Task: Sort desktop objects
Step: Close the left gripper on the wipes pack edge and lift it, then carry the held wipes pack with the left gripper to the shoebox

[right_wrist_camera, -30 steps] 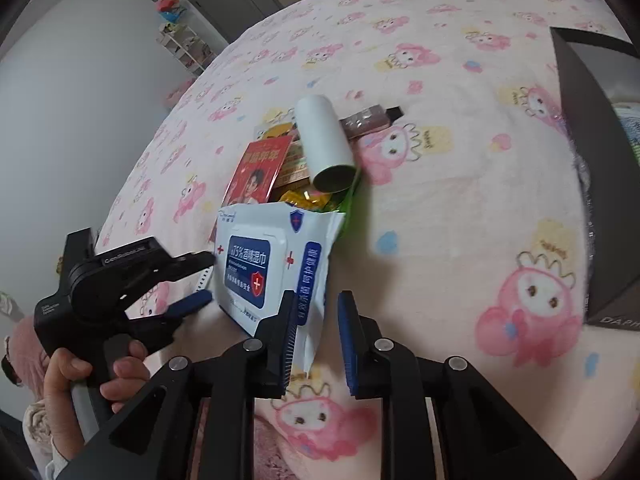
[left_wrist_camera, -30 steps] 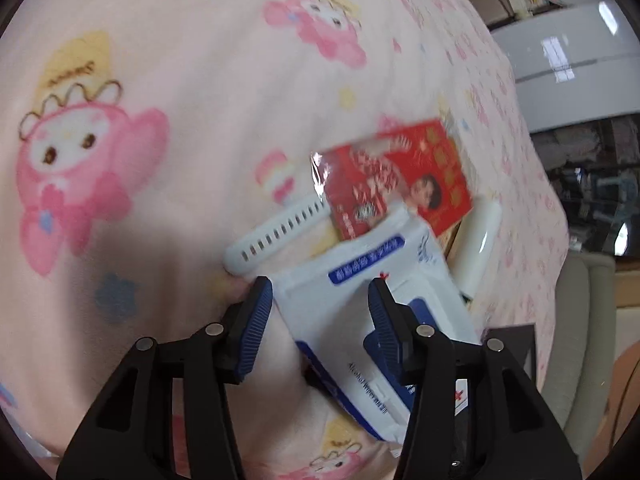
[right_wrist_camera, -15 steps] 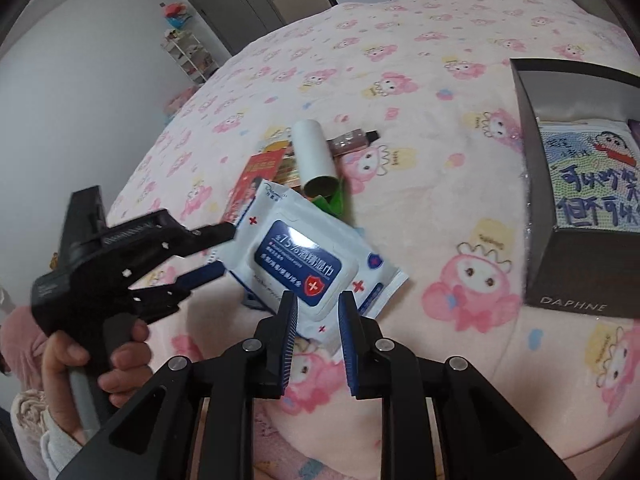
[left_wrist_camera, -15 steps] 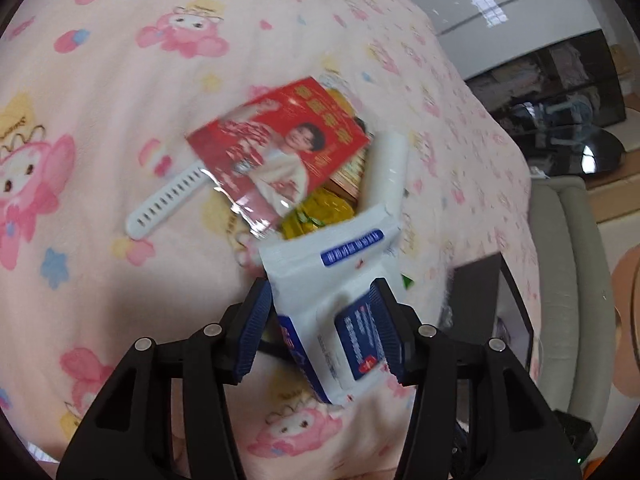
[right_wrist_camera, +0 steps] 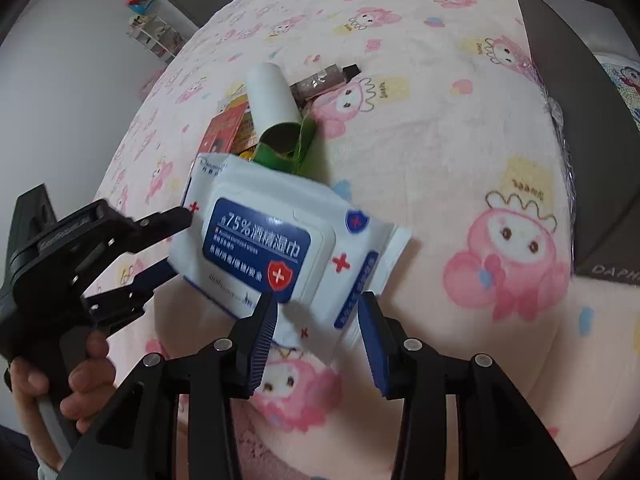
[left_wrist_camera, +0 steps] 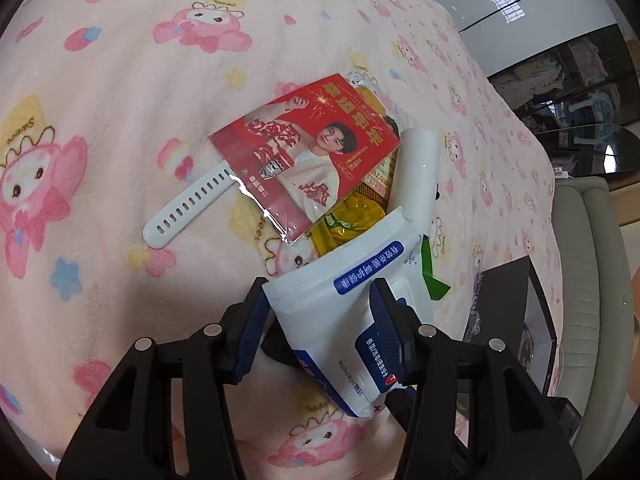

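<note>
Wipes pack [right_wrist_camera: 276, 248] hangs above the pink cartoon blanket [right_wrist_camera: 440, 152], clamped in the left hand-held gripper [left_wrist_camera: 320, 320].
From the left: a white strap [left_wrist_camera: 188, 208], red card [left_wrist_camera: 308, 160], yellow packets partly buried, white roll [left_wrist_camera: 416, 172], then a dark box [right_wrist_camera: 568, 120] cut off at the frame edge. The right hand-held gripper [right_wrist_camera: 318, 320] has just been opening; its jaws flank the pack's edge, not pressing.

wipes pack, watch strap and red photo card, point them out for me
wipes pack [right_wrist_camera: 256, 240]: right wrist view, on its blue label
watch strap [left_wrist_camera: 188, 210]: left wrist view, mid-strap among the holes
red photo card [left_wrist_camera: 304, 160]: left wrist view, centre of the card
</note>
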### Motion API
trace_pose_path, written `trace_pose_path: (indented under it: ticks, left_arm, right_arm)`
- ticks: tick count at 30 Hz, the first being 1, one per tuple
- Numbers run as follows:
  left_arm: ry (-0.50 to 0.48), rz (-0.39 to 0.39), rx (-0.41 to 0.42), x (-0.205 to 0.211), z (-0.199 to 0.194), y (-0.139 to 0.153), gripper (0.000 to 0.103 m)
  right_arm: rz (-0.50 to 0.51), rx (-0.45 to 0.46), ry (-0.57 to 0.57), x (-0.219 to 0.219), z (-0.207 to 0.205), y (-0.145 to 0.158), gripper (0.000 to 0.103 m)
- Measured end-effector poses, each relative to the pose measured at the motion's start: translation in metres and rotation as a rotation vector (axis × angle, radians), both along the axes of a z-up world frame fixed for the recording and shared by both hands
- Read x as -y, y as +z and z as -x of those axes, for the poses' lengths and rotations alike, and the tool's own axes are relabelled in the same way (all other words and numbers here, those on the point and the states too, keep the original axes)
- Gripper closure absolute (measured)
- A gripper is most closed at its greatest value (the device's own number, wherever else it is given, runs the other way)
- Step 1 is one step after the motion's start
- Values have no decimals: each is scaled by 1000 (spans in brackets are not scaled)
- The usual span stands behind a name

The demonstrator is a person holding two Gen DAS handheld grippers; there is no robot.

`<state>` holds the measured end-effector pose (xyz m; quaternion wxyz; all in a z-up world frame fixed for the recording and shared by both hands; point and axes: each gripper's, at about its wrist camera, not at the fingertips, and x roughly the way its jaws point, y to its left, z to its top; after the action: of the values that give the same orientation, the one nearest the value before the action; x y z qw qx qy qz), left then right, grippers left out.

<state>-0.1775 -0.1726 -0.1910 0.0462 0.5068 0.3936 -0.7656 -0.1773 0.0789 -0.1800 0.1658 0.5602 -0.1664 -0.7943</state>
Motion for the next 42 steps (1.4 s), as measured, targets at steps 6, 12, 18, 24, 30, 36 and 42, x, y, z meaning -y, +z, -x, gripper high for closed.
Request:
trace_pose_path:
  ticks: [6,12,18,24,30,36,42]
  left_arm:
    - [-144,-56,27,-28,2,-3,50]
    - [-230,-26,23,-50,-9,10,50]
    - [20,20,-13,-3,-19,18,58]
    - [-14,85,-6,-8,-9,16,58]
    - [-168,145,49,-46,-1,8,51]
    - [-386,246,18,-107,-20,26,43]
    - [-517,151,62,-162,-37,4,45]
  right_arm:
    - [65,-1,19,3,-2,3,62]
    - [38,-74,17,-9,-16,36,63]
    - [-10,-8,-10,-24,-12,16,63]
    - [32,74,-55,-21,0,-17,50]
    - [135,65,-57,-23,8,-19,47]
    - [61,-46,13,-33,-20,22,55]
    - [-60,-28,-48,-82,-49,24,55]
